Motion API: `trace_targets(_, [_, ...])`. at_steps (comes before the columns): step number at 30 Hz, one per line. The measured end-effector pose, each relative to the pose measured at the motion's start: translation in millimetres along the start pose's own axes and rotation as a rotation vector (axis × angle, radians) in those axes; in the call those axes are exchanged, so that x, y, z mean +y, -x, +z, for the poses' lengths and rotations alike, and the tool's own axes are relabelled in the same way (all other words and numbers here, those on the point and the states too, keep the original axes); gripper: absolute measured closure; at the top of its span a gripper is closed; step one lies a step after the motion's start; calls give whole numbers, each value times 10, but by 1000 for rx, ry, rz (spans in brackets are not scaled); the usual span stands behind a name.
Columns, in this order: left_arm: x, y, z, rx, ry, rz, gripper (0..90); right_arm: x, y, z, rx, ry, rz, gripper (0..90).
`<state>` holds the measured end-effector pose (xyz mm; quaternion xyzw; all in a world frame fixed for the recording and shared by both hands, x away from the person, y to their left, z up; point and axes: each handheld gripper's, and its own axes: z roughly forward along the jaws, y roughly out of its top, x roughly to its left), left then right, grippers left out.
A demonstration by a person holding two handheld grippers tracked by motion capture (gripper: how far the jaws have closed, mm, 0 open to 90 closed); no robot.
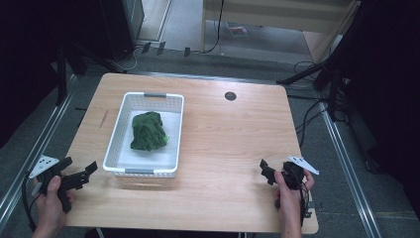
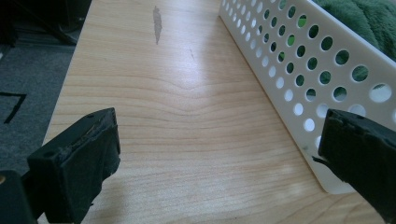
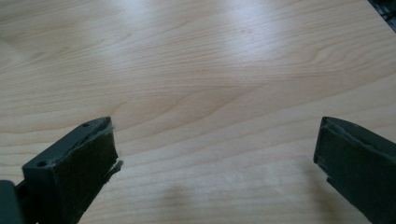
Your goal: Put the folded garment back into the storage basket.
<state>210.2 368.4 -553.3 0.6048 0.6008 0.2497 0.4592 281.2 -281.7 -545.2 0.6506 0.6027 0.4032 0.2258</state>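
Two hand-held grippers are resting at the near corners of a light wooden table (image 1: 233, 144) with rounded corners and a visible grain. The left gripper (image 1: 81, 174) is sitting at the near left edge in a person's left hand (image 1: 49, 198), its jaws standing wide apart with bare wood between them; in the left gripper view the gripper (image 2: 219, 154) is pointing along the side wall of a white perforated basket (image 2: 299, 79), which is lying just beside its far jaw. The right gripper (image 1: 267, 171) is sitting near the right front edge in the right hand (image 1: 289, 203), its jaws also spread wide over bare tabletop, as the right gripper view (image 3: 215, 154) is showing. The basket (image 1: 119, 129) is standing on the left half of the table, holding a crumpled dark green cloth (image 1: 147, 131) on its white floor. A small round dark cable hole (image 1: 230, 95) is sitting near the far edge. A dark streak (image 2: 157, 23) is marking the wood to the left of the basket. Grey carpet is surrounding the table, with black cables (image 1: 307, 119) trailing on the right and dark stands and curtains lining both sides
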Motion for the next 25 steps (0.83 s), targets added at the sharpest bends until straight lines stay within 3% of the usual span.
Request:
trace_targets(9, [1, 1, 1, 2, -2, 2, 0, -95, 265, -159, -26, 0, 19, 0])
trace_targets(15, [1, 2, 4, 2, -2, 2, 0, -139, 426, -306, -12, 56, 45, 0])
trace_targets(20, [3, 0, 6, 0, -4, 0, 0, -161, 442, -335, -30, 70, 76, 0])
trace_targets(25, [5, 0, 10, -1, -3, -2, 0, -165, 387, -322, -44, 51, 39, 0])
